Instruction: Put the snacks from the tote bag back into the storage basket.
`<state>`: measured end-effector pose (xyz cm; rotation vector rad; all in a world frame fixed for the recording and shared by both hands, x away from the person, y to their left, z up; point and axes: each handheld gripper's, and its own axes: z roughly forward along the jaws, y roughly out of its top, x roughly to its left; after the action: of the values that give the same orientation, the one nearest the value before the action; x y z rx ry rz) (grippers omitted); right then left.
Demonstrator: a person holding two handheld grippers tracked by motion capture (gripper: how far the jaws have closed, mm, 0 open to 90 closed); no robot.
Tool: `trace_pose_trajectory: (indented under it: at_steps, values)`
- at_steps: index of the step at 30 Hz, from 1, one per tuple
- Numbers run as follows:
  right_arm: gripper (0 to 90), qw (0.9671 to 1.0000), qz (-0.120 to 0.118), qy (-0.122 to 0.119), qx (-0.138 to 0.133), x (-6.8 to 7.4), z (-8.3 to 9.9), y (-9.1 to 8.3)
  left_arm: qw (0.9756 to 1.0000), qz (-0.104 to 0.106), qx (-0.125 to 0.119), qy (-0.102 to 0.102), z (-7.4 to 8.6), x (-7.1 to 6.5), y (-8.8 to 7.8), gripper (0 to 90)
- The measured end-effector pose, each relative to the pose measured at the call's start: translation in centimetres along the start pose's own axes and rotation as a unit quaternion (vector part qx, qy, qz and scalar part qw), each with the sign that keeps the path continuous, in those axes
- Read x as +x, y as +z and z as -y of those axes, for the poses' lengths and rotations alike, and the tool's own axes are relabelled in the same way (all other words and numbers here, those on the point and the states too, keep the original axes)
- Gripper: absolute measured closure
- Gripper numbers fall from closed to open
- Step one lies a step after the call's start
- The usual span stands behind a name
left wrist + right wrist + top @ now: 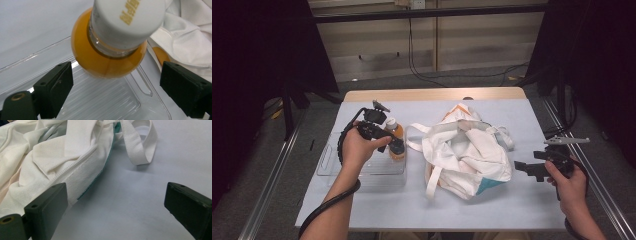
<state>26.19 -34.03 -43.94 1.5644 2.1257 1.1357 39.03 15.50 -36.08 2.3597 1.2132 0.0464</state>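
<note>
One bottle [110, 42] of orange drink is seen standing in the clear tray [117, 100], apparently just set there from the white bag [467, 150] beside it. Its cap is flanked by the left gripper [112, 92], whose jaws are spread and touch nothing. The right gripper [115, 210] is held spread beside the bag, pinching nothing, seemingly kept ready.

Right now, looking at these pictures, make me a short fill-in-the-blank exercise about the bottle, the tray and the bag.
1. The orange bottle has a ____ cap.
2. The bottle stands in a clear plastic ____.
3. The left gripper has its jaws ____ around the bottle.
4. The right gripper is beside a white cloth ____.

Missing words: white; tray; open; bag
</note>
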Motion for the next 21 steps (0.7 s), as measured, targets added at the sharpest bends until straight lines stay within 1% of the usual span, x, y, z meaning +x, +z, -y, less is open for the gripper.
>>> trace_pose_trajectory:
  at_steps: [1, 2, 3, 4, 5, 8, 9, 12, 13, 14, 15, 17, 20, 21]
  values:
    - [5.0, 1.0, 0.0, 0.0, 0.001, 0.0, 0.0, 0.0, 1.0, -0.001, -0.003, -0.002, 0.1, 0.0, 0.0, 11.4]
    - [5.0, 1.0, 0.0, -0.003, -0.001, 0.0, 0.0, 0.0, 1.0, 0.001, 0.0, 0.0, 0.2, 0.0, -0.1, 11.2]
    - [5.0, 1.0, 0.0, -0.003, 0.002, 0.1, 0.0, 0.0, 1.0, -0.001, -0.003, 0.0, 0.3, 0.0, -0.1, 11.0]
    - [5.1, 1.0, 0.001, -0.003, 0.002, 0.1, 0.0, 0.0, 1.0, 0.001, -0.003, -0.004, 0.5, -0.1, -0.1, 11.0]
    - [5.0, 1.0, -0.001, -0.003, 0.002, 0.1, 0.0, 0.1, 1.0, 0.003, 0.0, 0.001, 0.6, 0.0, -0.2, 11.0]
    - [5.0, 1.0, -0.001, -0.003, 0.002, 0.1, 0.0, 0.0, 1.0, 0.005, -0.004, 0.003, 0.9, 0.0, -0.4, 11.0]
    - [5.1, 1.0, -0.001, -0.003, 0.002, 0.1, 0.0, 0.0, 0.9999, 0.007, -0.009, 0.002, 1.0, 0.1, -0.5, 11.0]
    - [5.0, 1.0, -0.001, -0.004, 0.003, 0.2, 0.0, 0.0, 0.9999, 0.01, -0.013, 0.0, 1.3, 0.1, -0.9, 11.0]
    - [5.0, 1.0, -0.002, -0.004, 0.003, 0.2, 0.0, 0.0, 0.9999, 0.011, -0.012, 0.003, 1.4, 0.2, -1.0, 11.0]
    - [5.1, 1.0, -0.002, -0.004, 0.003, 0.2, 0.0, 0.0, 0.9998, 0.012, -0.018, -0.002, 1.5, 0.2, -1.0, 11.0]
    - [5.0, 1.0, -0.002, -0.004, 0.003, 0.2, 0.0, 0.0, 0.9998, 0.014, -0.017, 0.003, 1.6, 0.3, -1.1, 11.0]
    - [5.0, 1.0, -0.003, -0.005, 0.003, 0.2, 0.0, 0.0, 0.9997, 0.016, -0.021, -0.001, 1.9, 0.3, -1.2, 11.0]
    - [5.0, 1.0, -0.002, -0.004, 0.003, 0.2, 0.0, 0.1, 0.9996, 0.016, -0.021, 0.003, 2.2, 0.5, -1.2, 10.8]
    - [5.0, 1.0, -0.003, -0.005, 0.002, 0.2, 0.0, 0.1, 0.9996, 0.016, -0.022, 0.0, 2.3, 0.4, -1.2, 10.7]
